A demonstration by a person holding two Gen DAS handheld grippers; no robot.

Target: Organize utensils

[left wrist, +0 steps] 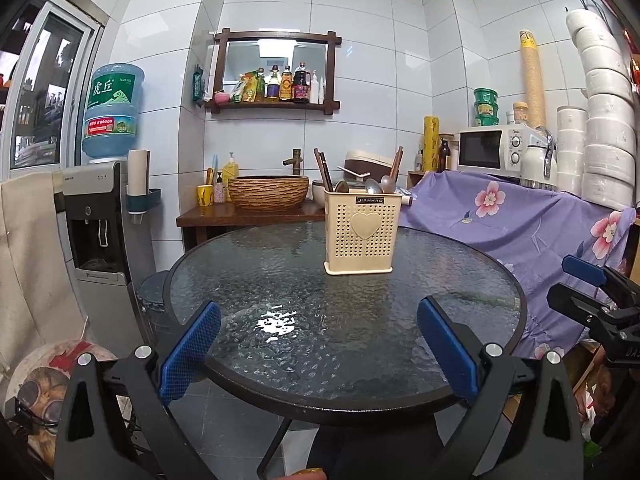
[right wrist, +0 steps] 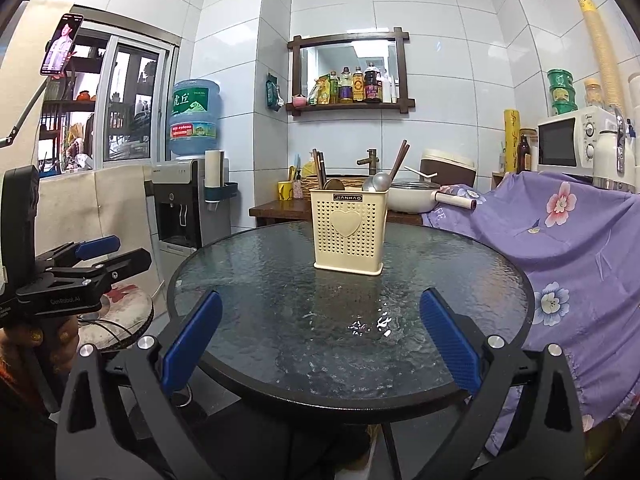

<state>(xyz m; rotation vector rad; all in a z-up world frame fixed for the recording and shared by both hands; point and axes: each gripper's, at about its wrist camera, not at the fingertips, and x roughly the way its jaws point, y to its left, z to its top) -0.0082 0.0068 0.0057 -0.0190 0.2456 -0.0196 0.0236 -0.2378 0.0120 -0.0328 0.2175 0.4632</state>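
Glass first: we've got the round textured table (left wrist: 280, 280) filling most of both views, and nothing loose lies on it as far as we can see. Toward the far side stands the cream perforated utensil holder (left wrist: 362, 236), upright, and inside it we see chopsticks (left wrist: 322, 170) leaning at both ends plus a couple of spoons (left wrist: 376, 187) poking over the rim. So honestly the sorting looks pretty much done to us, unless something sits out of view. Our left gripper (left wrist: 318, 350) and right gripper (right wrist: 320, 344) both hang near the table's near edge, fingers spread wide, gripping nothing, well apart from the holder.
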